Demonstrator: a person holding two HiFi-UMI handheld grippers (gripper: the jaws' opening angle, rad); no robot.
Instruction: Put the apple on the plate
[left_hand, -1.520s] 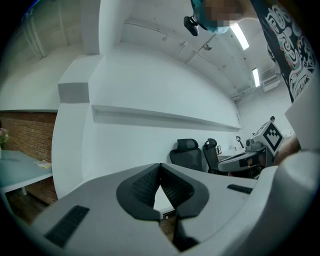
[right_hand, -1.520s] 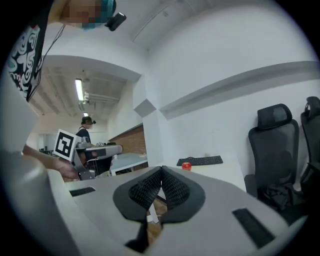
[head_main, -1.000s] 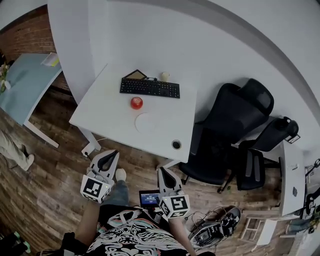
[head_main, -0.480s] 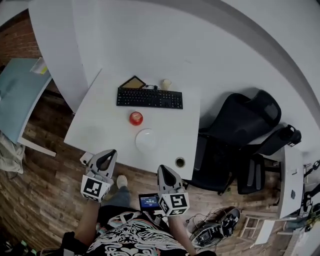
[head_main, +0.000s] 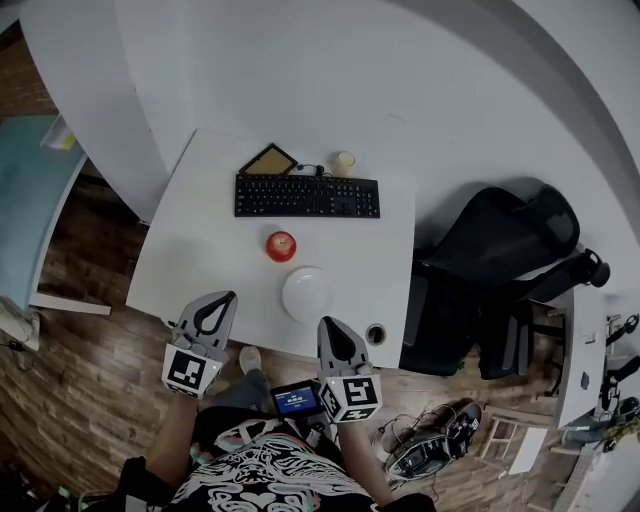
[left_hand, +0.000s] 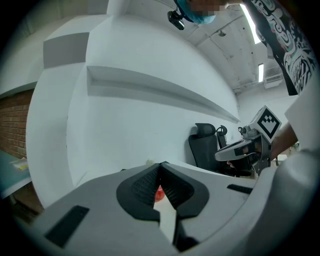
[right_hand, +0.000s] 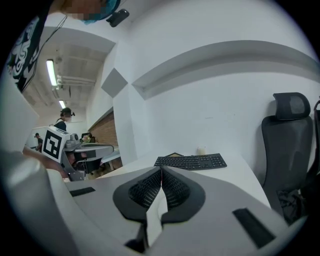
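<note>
Hanging near the table's (head_main: 200, 230) front edge, the left gripper (head_main: 229, 296) and right gripper (head_main: 325, 322) were both closed, empty; the apple (head_main: 281, 245) sat just beside the plate (head_main: 306, 293).

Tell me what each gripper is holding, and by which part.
Nothing. Left gripper and right gripper are both shut and empty; the apple sits on the desk beside the plate.

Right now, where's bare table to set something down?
Widest: the left side of the table, left of the apple and plate. Smaller patch right of the plate, in front of the keyboard. Back edge is crowded: keyboard, cup.
</note>
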